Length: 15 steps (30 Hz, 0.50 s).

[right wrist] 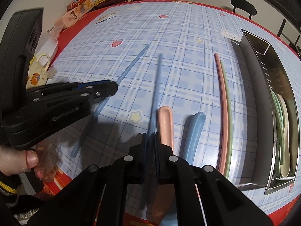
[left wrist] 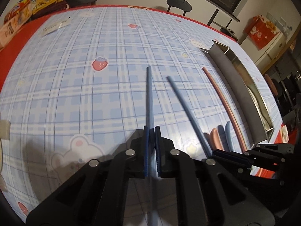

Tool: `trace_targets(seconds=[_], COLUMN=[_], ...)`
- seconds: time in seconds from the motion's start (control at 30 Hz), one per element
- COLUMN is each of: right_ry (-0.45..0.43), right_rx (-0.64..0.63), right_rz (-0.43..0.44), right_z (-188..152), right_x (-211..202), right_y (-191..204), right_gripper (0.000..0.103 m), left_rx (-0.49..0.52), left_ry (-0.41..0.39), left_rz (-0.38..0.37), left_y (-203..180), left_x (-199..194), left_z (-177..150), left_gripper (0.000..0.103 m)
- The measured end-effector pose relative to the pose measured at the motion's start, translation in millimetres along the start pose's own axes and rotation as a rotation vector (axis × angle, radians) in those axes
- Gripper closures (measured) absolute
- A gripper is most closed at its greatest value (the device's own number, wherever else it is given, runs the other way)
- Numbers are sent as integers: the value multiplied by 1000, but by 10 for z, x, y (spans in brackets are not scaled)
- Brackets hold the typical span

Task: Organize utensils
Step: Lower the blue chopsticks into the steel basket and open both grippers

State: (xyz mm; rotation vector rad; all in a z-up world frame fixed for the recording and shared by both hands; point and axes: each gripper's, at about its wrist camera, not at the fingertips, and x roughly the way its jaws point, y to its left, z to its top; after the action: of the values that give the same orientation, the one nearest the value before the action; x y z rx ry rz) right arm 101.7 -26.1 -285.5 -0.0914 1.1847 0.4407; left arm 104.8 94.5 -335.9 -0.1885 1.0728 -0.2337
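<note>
My left gripper [left wrist: 151, 130] is shut on a blue chopstick [left wrist: 149, 94] that points forward above the table; it also shows in the right wrist view [right wrist: 129, 66], with the left gripper [right wrist: 112, 87] at the left. My right gripper [right wrist: 150, 137] is shut on a second blue chopstick [right wrist: 157, 86], also seen in the left wrist view [left wrist: 185, 111] with the right gripper [left wrist: 230, 157]. A pink spoon [right wrist: 165, 126] and a blue spoon [right wrist: 195, 130] lie on the table. A pink chopstick [right wrist: 222, 101] and a green chopstick [right wrist: 229, 113] lie side by side. A steel utensil tray [right wrist: 261, 69] at the right holds green chopsticks and a cream spoon.
The table has a blue plaid cloth [right wrist: 188, 37] with a red edge. Snack bags [right wrist: 84, 1] and a yellow mug [right wrist: 37, 69] sit at the far left. A black chair [left wrist: 178, 4] stands behind the table. A red box [left wrist: 263, 30] is at the right.
</note>
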Motion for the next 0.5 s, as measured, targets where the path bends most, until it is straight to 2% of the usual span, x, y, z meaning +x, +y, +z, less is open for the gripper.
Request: trace_targets(seconds=[0.17, 0.33, 0.5], right_ry=[6, 8, -36], right_rx=[21, 58, 104], right_rz=[35, 81, 123], right_z=[-16, -50, -34], right_x=[-9, -21, -141], right_y=[-19, -47, -107], right_gripper=[96, 96, 96], left_rx=[-28, -20, -7], left_ry=[2, 2, 1], left_rz=[-22, -6, 5], left_y=[51, 30, 12], left_x=[-21, -18, -18], left_z=[-34, -37, -42], left_gripper=[92, 91, 91])
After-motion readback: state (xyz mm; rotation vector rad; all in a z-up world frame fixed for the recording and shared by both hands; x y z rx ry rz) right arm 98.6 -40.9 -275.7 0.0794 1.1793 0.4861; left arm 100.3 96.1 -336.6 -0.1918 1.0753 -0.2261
